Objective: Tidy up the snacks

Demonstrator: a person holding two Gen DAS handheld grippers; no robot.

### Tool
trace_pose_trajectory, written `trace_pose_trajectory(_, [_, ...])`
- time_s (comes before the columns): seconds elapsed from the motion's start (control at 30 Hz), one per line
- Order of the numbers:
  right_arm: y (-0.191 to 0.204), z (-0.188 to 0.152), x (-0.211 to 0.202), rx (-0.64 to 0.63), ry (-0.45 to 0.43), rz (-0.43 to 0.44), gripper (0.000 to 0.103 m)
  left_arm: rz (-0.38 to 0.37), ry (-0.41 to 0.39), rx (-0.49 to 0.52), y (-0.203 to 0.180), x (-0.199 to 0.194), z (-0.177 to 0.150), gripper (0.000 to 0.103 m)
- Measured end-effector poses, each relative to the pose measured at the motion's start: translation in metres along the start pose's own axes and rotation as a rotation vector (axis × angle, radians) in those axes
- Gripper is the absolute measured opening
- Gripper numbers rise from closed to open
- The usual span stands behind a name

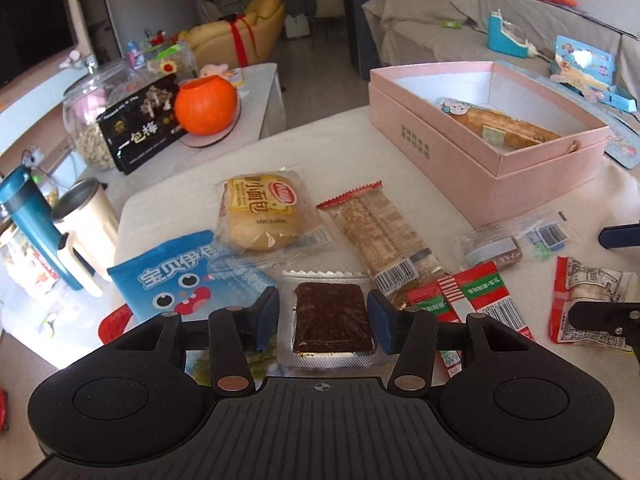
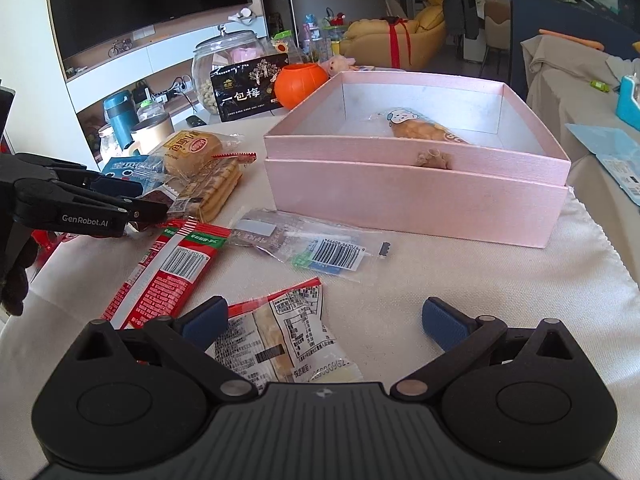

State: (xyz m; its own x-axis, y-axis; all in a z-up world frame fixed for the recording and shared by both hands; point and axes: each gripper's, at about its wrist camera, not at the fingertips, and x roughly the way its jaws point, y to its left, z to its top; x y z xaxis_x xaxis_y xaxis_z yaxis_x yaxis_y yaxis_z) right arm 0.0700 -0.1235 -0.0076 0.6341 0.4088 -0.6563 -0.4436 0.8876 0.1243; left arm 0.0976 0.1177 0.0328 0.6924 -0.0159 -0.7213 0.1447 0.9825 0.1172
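A pink box [image 1: 452,152] stands open on the white cloth, with one wrapped bread stick [image 1: 504,128] inside; the box also shows in the right wrist view [image 2: 416,196]. My left gripper [image 1: 323,314] is open, its pads either side of a dark brown snack in a silver wrapper [image 1: 330,316]. Around it lie a small bread bun [image 1: 260,208], a long biscuit pack [image 1: 384,236], a blue bag [image 1: 188,276] and red sausage packs [image 1: 476,296]. My right gripper [image 2: 324,320] is open over a red-and-white wrapped snack [image 2: 280,340].
A clear packet with a barcode [image 2: 316,244] lies before the box. At the left stand a glass jar [image 1: 92,120], a black plum pack [image 1: 144,124], an orange pumpkin bowl [image 1: 206,104], a blue bottle [image 1: 32,224] and a cream mug [image 1: 86,220]. A sofa is behind.
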Motion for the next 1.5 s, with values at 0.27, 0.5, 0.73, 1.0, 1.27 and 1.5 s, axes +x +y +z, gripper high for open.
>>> trace_pose_trajectory(0.27, [-0.001,0.003,0.001,0.006,0.005,0.009,0.103,-0.115,-0.022,-0.097,-0.019,-0.042,-0.027,0.052])
trace_pose_trajectory(0.5, [0.003,0.004,0.002,-0.01,0.01,0.001,0.103,-0.127,0.025,-0.136,-0.028,-0.04,-0.046,0.052])
trace_pose_trajectory(0.73, [0.015,0.005,0.011,-0.071,0.028,-0.051,0.103,-0.087,-0.02,-0.254,-0.015,-0.047,-0.063,0.052])
trace_pose_trajectory(1.0, [0.004,0.005,0.0,-0.036,0.014,0.002,0.097,-0.099,-0.05,-0.289,-0.019,-0.061,-0.068,0.051])
trace_pose_trajectory(1.27, [0.023,-0.006,-0.034,-0.021,-0.024,0.032,0.095,-0.033,-0.062,-0.292,-0.02,-0.074,-0.077,0.052])
trace_pose_trajectory(1.5, [0.027,0.002,-0.016,-0.113,0.001,-0.02,0.094,-0.031,-0.063,-0.296,-0.022,-0.079,-0.076,0.052])
